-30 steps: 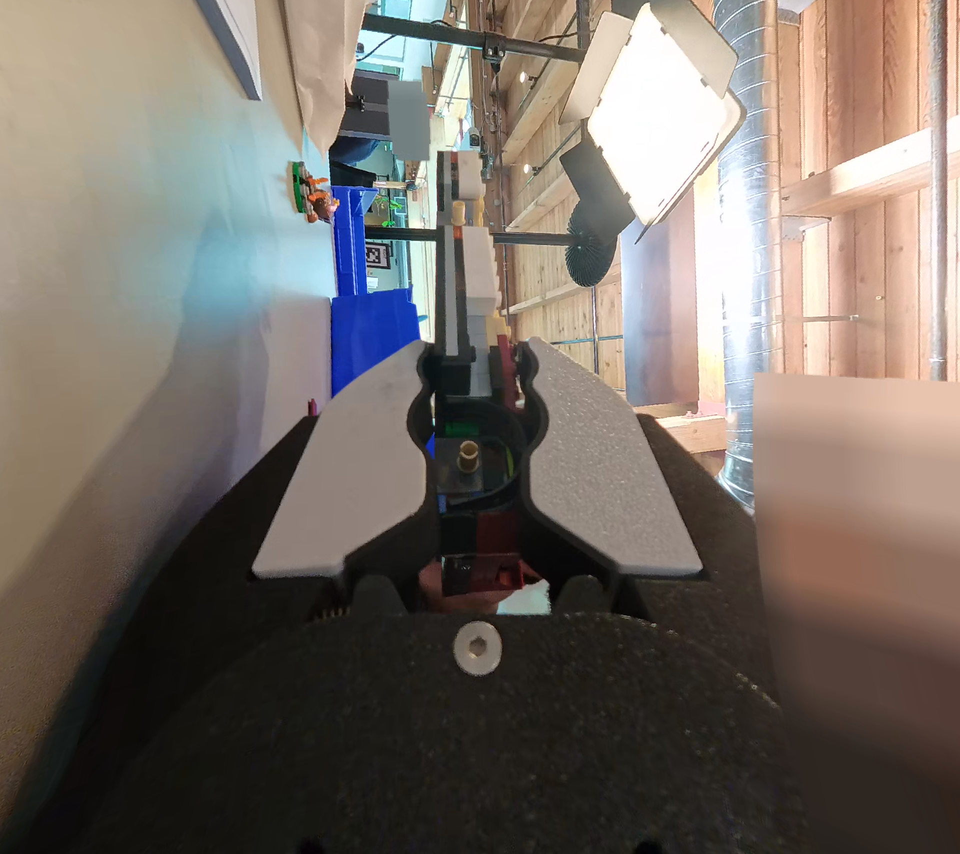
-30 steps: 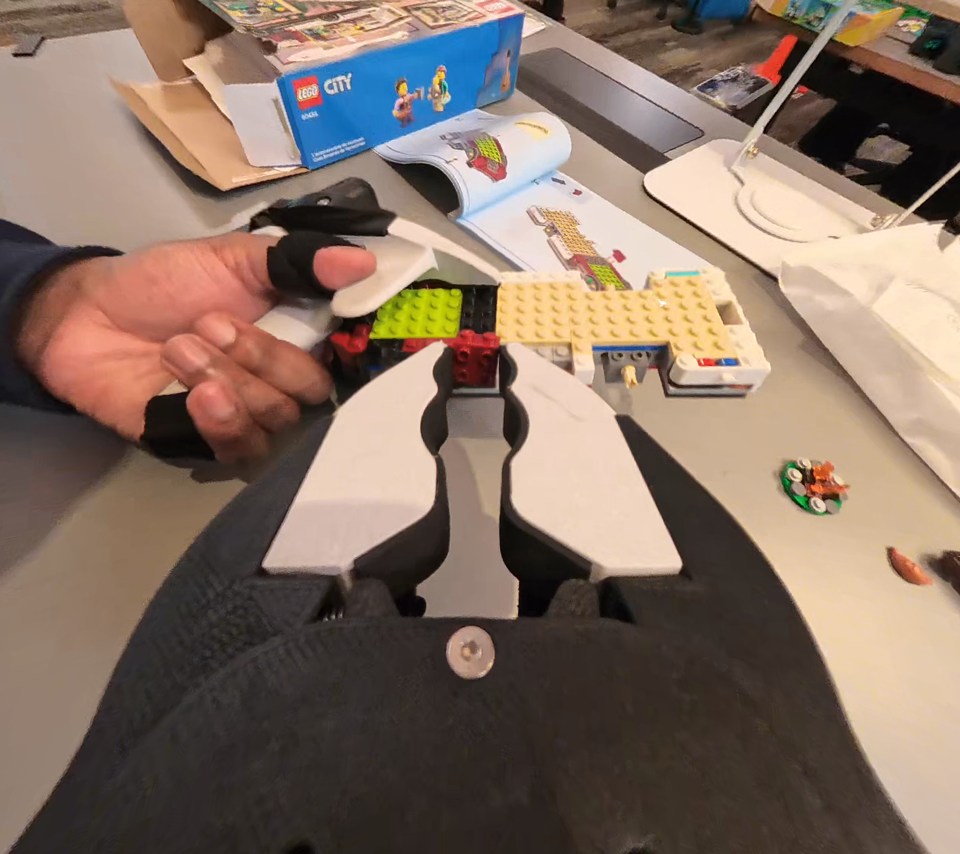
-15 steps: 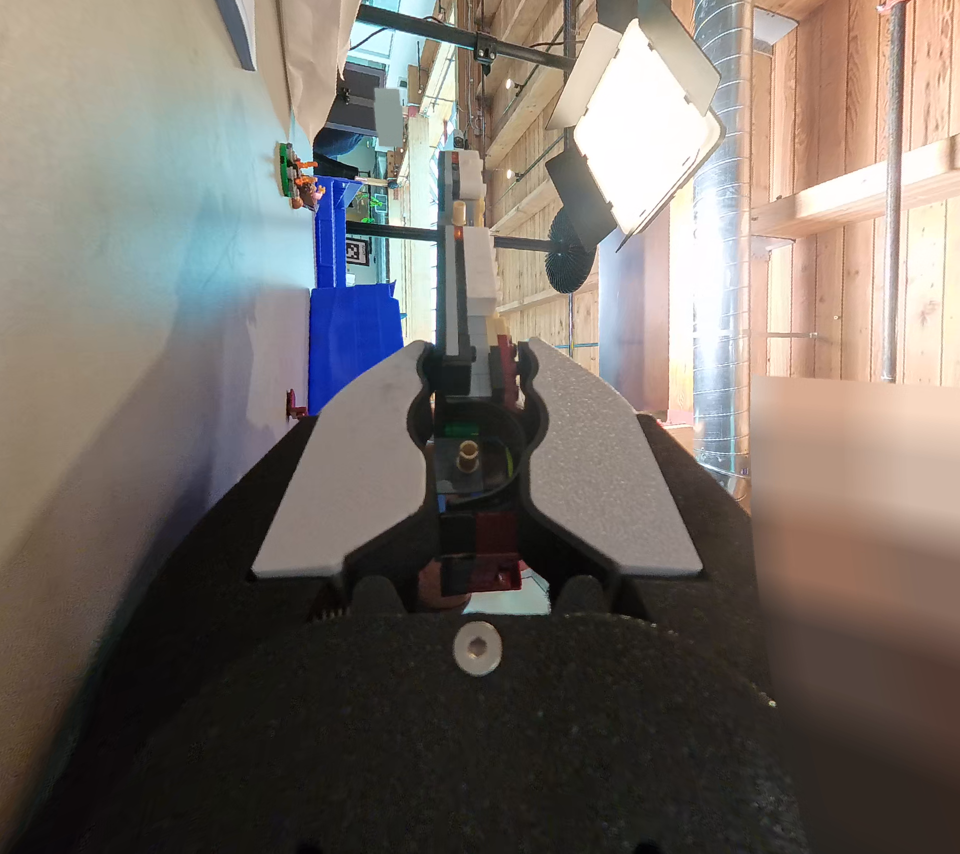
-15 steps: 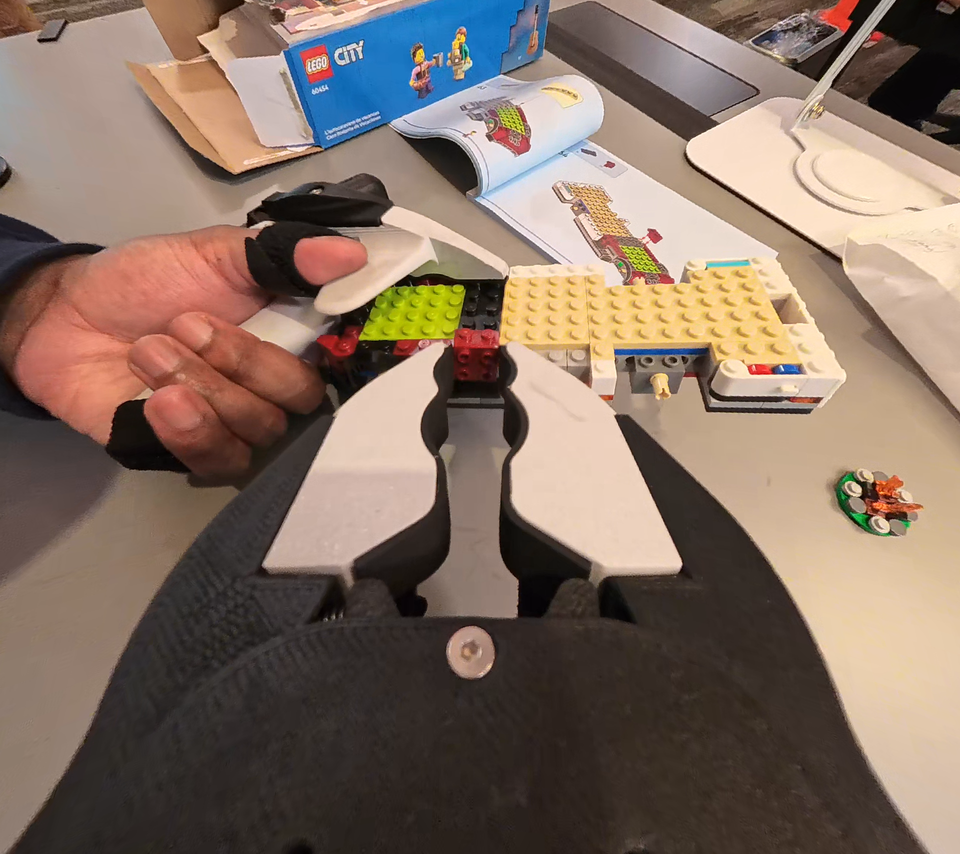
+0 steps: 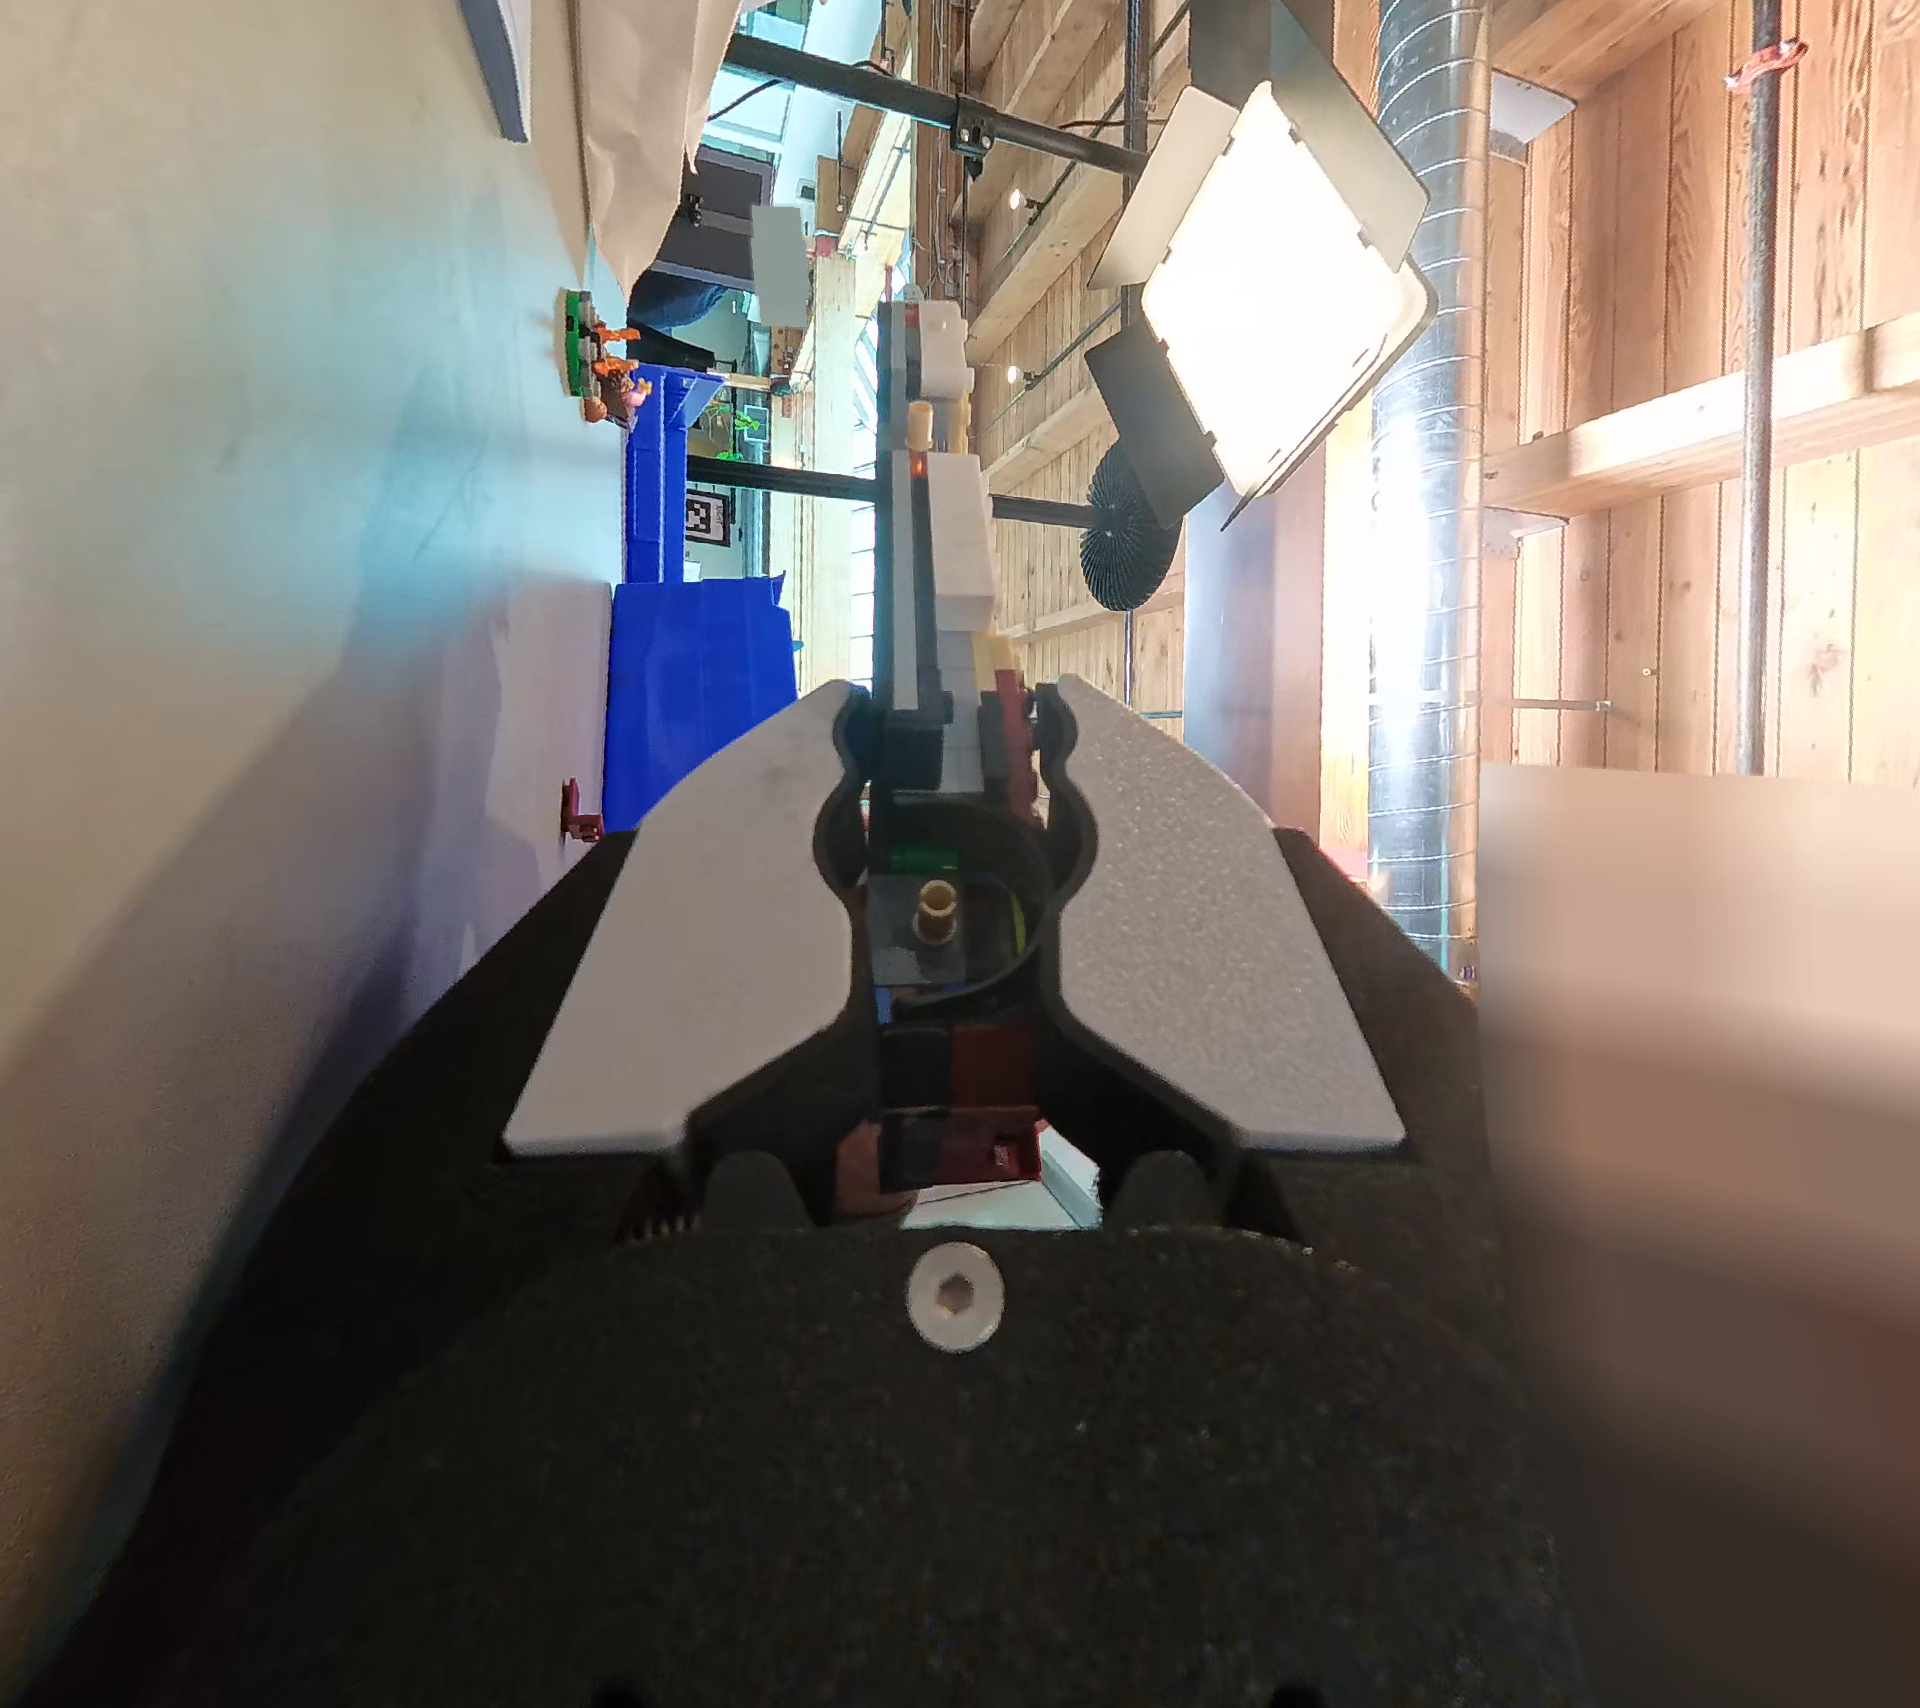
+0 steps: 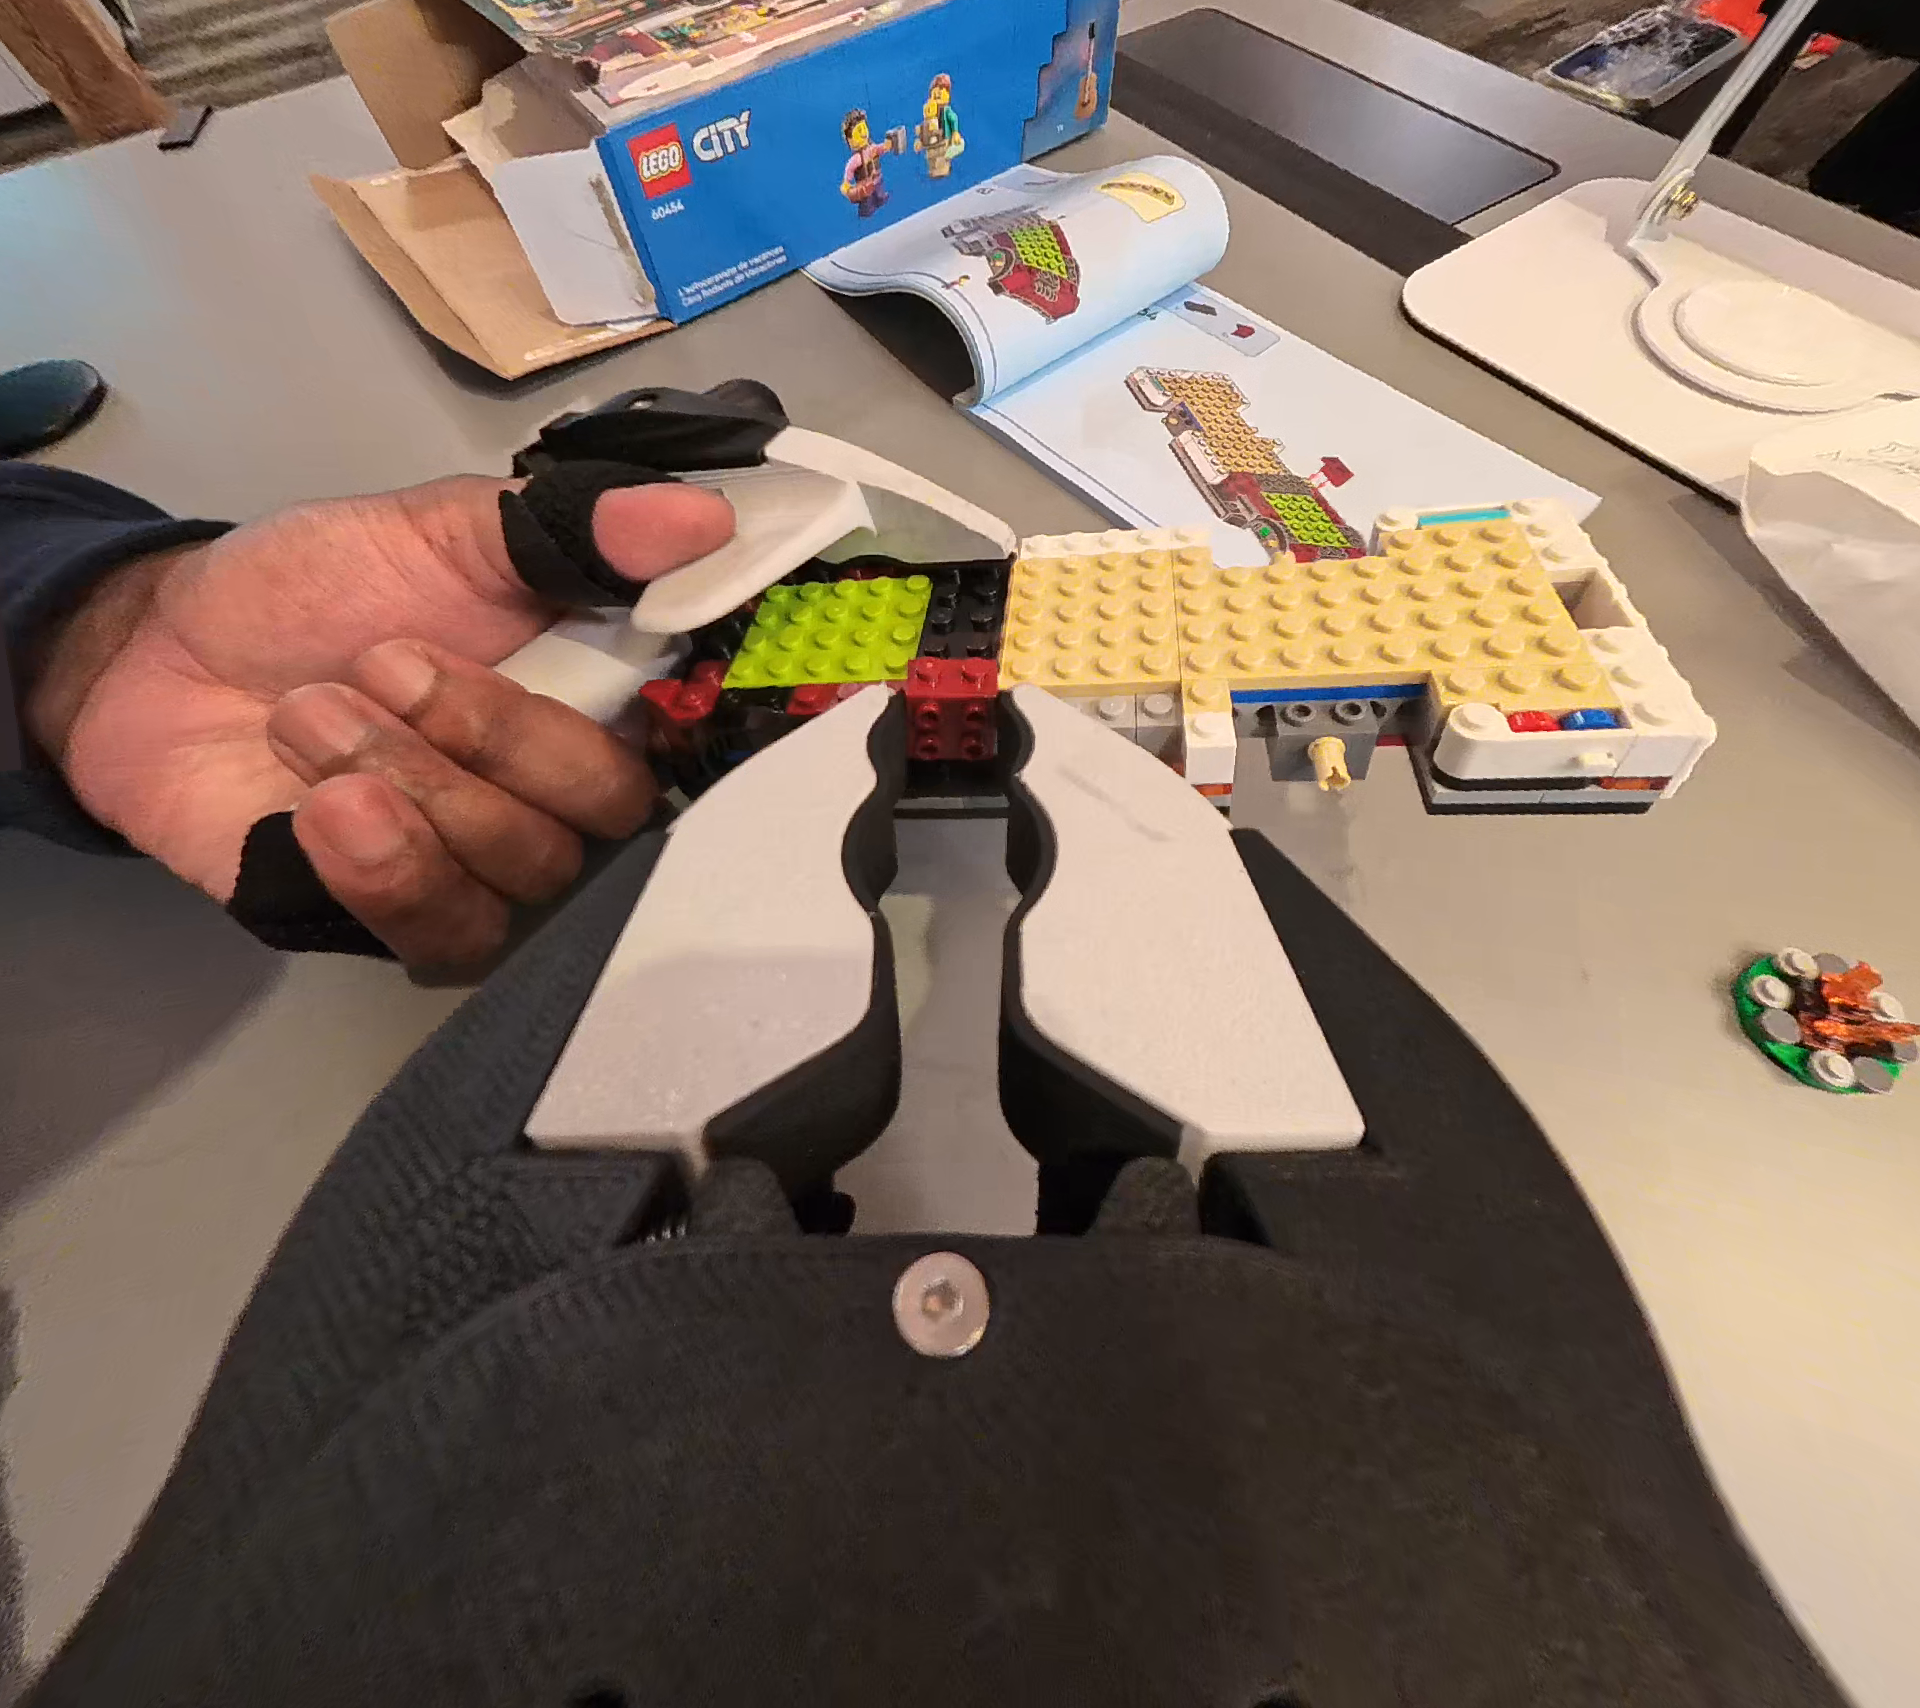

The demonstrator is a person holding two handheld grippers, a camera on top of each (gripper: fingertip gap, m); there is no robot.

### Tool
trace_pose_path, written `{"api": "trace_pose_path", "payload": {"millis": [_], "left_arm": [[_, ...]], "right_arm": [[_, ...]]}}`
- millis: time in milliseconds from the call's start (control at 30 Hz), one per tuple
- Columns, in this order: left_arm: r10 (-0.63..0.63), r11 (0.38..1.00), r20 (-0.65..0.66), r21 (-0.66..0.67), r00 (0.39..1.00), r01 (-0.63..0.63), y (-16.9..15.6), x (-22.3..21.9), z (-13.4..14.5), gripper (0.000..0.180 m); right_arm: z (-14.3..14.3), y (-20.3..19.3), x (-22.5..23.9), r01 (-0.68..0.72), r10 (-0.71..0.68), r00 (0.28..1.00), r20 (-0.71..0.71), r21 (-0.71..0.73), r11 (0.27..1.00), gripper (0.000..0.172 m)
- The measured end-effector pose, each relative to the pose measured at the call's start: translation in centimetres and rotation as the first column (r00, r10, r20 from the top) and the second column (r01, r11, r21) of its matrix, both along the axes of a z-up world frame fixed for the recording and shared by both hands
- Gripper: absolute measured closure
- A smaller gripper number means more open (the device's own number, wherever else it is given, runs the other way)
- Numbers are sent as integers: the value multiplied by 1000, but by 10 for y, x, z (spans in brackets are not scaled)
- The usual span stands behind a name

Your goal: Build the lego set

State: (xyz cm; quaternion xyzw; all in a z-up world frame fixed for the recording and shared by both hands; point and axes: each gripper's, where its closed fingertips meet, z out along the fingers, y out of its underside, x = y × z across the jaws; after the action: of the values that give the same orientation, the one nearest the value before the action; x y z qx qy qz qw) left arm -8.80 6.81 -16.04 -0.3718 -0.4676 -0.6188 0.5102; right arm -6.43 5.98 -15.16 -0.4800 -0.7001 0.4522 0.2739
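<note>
On the left, a person's hand (image 6: pixel 343 692) is working the left hand-held gripper (image 6: pixel 790 578), whose white fingers (image 6: pixel 748 546) are clenching the dark, lime-topped end of a long brick model (image 6: pixel 1299 619) from above and below. The left wrist view is showing the same grip edge-on, with the model (image 5: pixel 940 578) pinched between the fingers and sticking out ahead like a plank. That long overhang is where trouble could be starting — the tan-and-white far end is hanging free above the grey worktop (image 6: pixel 1558 1295), so any twist of the wrist could be levering the plates apart at the seam between the black and tan sections.

In the middle, the right hand-held gripper (image 6: pixel 951 728) is grasping a small dark red brick (image 6: pixel 951 713) sitting at the model's near edge, both pads pressing its sides. If this brick is being pushed or pulled off-axis, it could be popping free and dropping, or dragging neighbouring red pieces with it. The two grips are also pulling on one model, so uneven force could be sliding it out of the left fingers.

Behind, an open blue box (image 6: pixel 790 100) and an instruction booklet (image 6: pixel 1122 328) are lying on the worktop. To the right, a small round green piece with orange bits (image 6: pixel 1823 1019) is resting near the edge of view — a falling model could be knocking it away.
</note>
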Motion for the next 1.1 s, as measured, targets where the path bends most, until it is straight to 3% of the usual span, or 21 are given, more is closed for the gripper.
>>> {"api": "trace_pose_path", "payload": {"millis": [167, 533, 733, 1000, 1100], "left_arm": [[3, 1000, 4, -6, 1000, -3, 0, 0, 0, 150], [37, 999, 73, 16, 997, -38, -4, -3, 8, 150], [67, 998, -21, 7, 998, -67, -6, -11, 9, 150], [82, 995, -114, -46, 990, -88, -8, -22, 0, 150], [59, 996, -131, -53, 990, -67, -5, -17, -2, 150]], "right_arm": [[0, 0, -1, -9, 9, 1000, 5, -45, 999, 156], [10, -5, -6, -41, 41, 999, 33, -2, 999, 152], [9, 12, 1, 12, -12, 1000, 25, 20, 1000, 150], [-53, 12, 67, -3, -22, 959, 282, 86, 996, 147], [-65, 2, 77, -35, -1, 954, 301, 116, 993, 147]]}}
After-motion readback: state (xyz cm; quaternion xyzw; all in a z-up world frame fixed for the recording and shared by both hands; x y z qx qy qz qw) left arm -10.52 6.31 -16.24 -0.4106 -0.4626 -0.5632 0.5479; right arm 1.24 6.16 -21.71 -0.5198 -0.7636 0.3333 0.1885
